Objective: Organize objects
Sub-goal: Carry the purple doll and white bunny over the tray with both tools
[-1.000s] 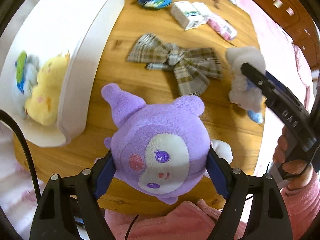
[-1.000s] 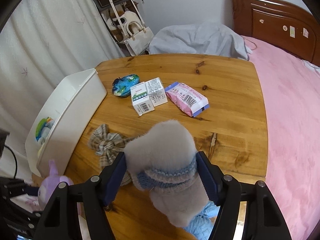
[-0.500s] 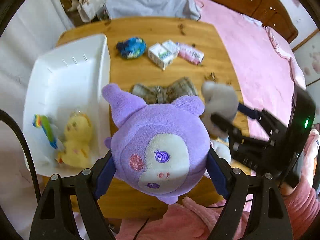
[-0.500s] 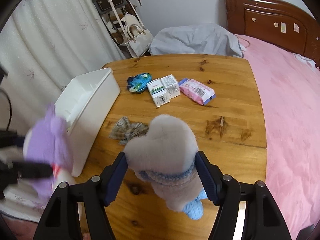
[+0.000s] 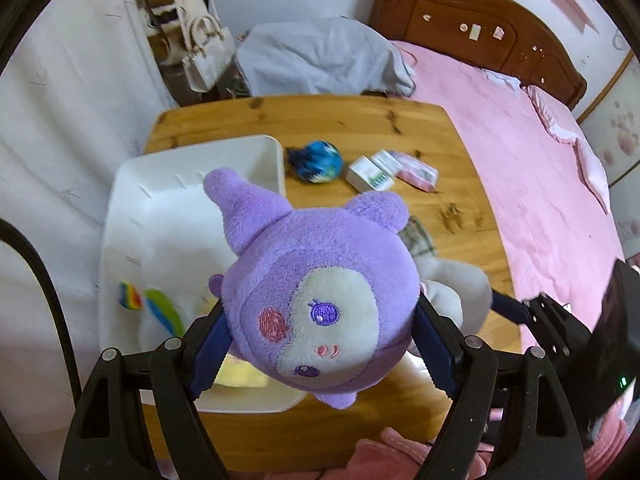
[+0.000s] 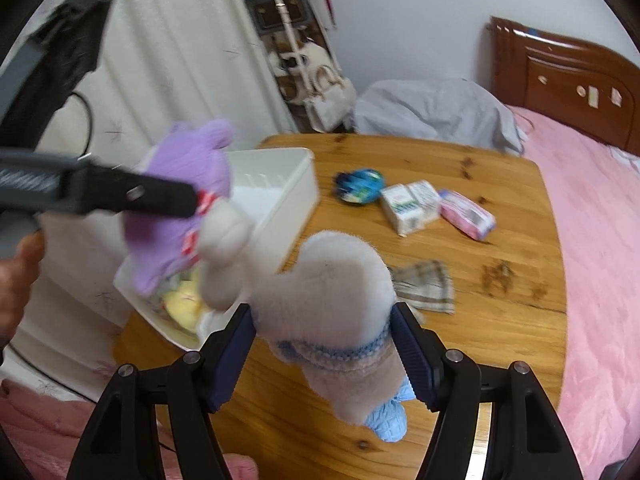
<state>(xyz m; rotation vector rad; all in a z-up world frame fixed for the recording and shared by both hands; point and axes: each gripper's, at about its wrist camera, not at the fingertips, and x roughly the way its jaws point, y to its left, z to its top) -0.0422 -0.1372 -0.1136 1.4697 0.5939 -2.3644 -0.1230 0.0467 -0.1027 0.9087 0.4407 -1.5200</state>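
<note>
My left gripper (image 5: 320, 344) is shut on a purple plush toy (image 5: 316, 300) and holds it in the air above the near end of the white bin (image 5: 192, 200). That plush also shows in the right wrist view (image 6: 176, 216), over the white bin (image 6: 296, 192). My right gripper (image 6: 324, 356) is shut on a grey plush with a blue knitted collar (image 6: 340, 320), held above the wooden table (image 6: 500, 320) just right of the bin. The grey plush also shows in the left wrist view (image 5: 452, 292). A yellow plush (image 6: 184, 300) and a rainbow toy (image 5: 132, 296) lie in the bin.
On the table lie a plaid bow (image 6: 424, 284), a blue pouch (image 6: 360, 186), two small white cartons (image 6: 408, 204) and a pink packet (image 6: 466, 214). A pink bed (image 6: 600, 240) runs along the right side. A curtain (image 6: 180, 60) and hanging bags (image 6: 320, 92) stand behind.
Both grippers have risen with their plush toys. The left one has carried the purple plush left, over the bin. The right one has moved toward the bin.
</note>
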